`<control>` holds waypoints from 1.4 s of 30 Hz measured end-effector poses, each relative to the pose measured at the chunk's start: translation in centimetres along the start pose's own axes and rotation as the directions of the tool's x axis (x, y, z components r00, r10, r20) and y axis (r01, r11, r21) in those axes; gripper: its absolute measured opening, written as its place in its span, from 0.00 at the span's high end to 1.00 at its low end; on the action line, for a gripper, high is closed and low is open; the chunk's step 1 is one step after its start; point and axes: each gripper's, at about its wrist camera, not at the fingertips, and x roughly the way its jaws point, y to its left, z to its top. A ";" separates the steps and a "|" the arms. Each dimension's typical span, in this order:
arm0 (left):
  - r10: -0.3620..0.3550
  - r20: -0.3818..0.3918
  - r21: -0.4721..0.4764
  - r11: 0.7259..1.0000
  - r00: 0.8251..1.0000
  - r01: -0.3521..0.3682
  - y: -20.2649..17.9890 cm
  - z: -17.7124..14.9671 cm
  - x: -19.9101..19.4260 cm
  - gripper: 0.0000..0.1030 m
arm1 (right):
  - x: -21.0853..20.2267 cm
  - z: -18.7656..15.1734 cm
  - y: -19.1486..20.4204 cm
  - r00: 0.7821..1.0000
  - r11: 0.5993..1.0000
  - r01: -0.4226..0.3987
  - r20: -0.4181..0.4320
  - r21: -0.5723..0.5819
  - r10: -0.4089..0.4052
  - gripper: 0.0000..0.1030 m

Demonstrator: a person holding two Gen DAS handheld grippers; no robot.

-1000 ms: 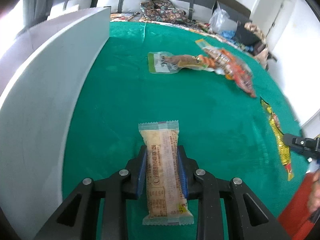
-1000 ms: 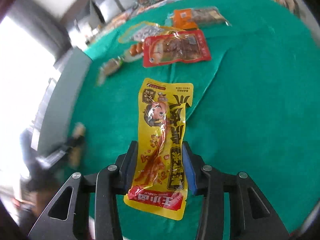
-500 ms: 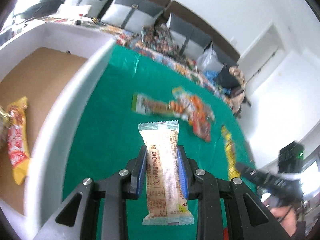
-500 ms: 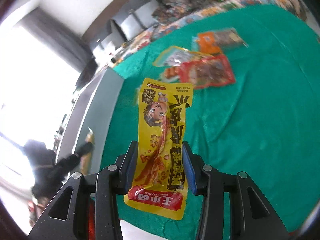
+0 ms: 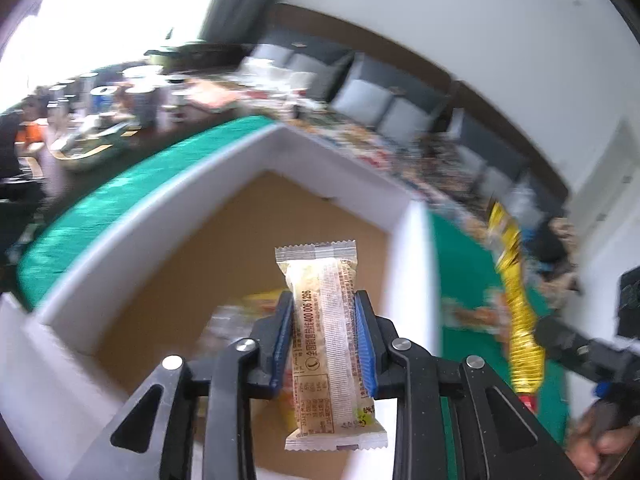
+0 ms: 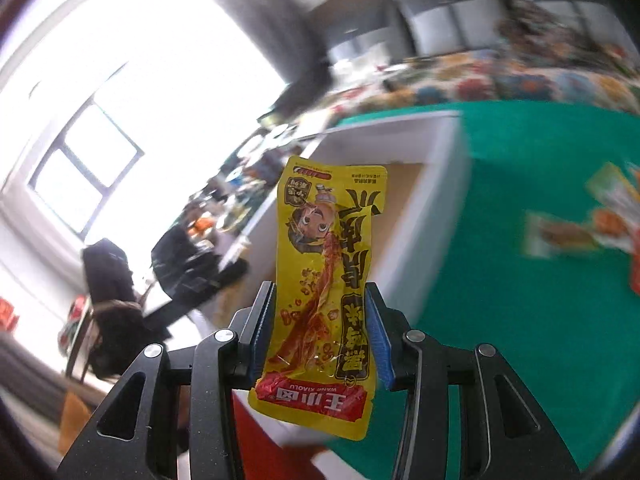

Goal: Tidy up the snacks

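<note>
Blue-padded jaws of the left gripper clamp a pale wafer packet; the right gripper pinches a yellow snack pouch. Both have risen from the cloth a second ago and now hang over the white box ahead, so dropping in looks next. Beyond lies green tablecloth, loose snacks, grey sofa cushions.

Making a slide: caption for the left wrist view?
Left gripper holds a pale wrapped snack bar above the white, brown-floored box.
</note>
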 end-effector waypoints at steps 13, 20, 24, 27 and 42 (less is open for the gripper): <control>0.101 0.002 0.013 0.995 0.995 -0.101 -0.2 -2.9 -0.2 0.23 | 2.7 -3.8 -5.3 0.982 0.983 0.181 -0.047 0.006 -0.180 0.28; -0.161 -0.052 0.213 0.962 0.986 0.168 -13.6 -6.1 -0.1 0.09 | -5.2 -11.9 -19.4 0.796 0.798 0.602 -0.064 -0.003 -0.601 0.28; -0.239 -0.173 0.281 0.918 0.956 0.280 -20.6 -9.5 2.8 0.04 | -11.3 -14.7 -25.2 0.692 0.688 0.722 -0.037 0.077 -0.721 0.28; -0.209 -0.258 0.365 0.883 0.943 0.295 -25.0 -12.7 6.5 0.04 | -13.8 -15.5 -28.6 0.641 0.631 0.763 -0.043 0.138 -0.766 0.28; 0.052 -0.235 0.524 0.848 0.971 0.082 -28.4 -18.1 19.0 0.01 | -16.6 -15.9 -31.2 0.604 0.587 0.782 -0.020 0.210 -0.797 0.11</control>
